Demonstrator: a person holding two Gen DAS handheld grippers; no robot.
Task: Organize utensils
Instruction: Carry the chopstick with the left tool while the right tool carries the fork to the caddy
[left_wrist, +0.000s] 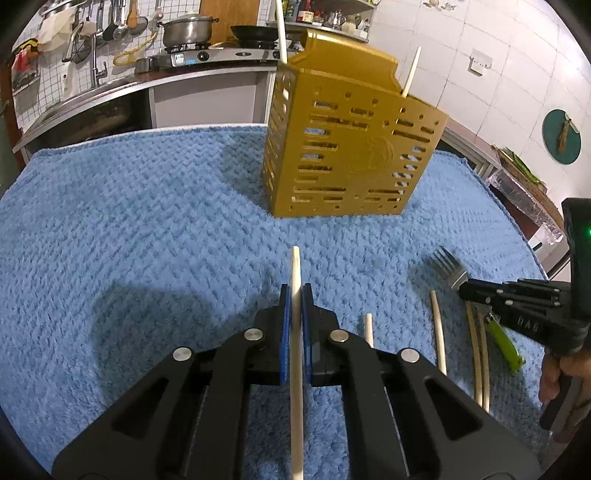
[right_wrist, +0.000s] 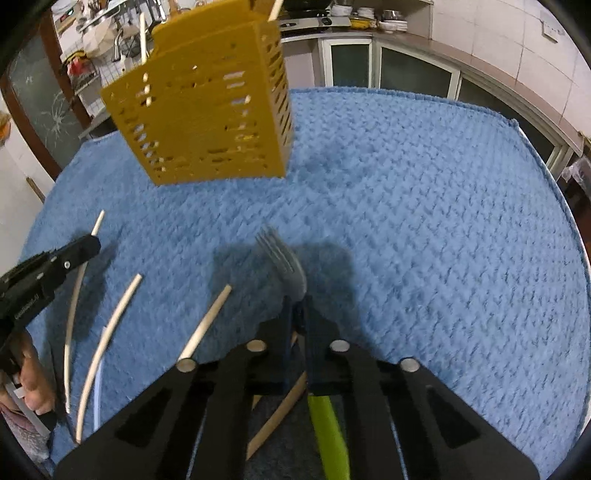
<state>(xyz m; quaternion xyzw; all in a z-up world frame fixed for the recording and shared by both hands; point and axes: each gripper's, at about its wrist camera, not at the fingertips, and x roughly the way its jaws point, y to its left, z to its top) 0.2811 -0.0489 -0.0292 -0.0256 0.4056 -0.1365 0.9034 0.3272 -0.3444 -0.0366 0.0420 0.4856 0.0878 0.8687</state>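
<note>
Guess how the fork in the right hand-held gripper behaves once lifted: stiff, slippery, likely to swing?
The fork looks like metal, so probably stiff. The right hand-held gripper pinches its narrow neck just behind the tines, so the long green handle may droop or pivot. Smooth metal could slip between the pads.

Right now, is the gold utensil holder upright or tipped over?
Upright: the gold utensil holder stands on its base on the blue towel, chopsticks poking out the top.

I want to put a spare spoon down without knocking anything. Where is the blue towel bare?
Bare: the wide stretch of blue towel right of the yellow utensil holder and fork, and the stretch left of the left tongs. Crowded: the strip between the two tongs, where loose chopsticks lie, and under the right tongs.
</note>
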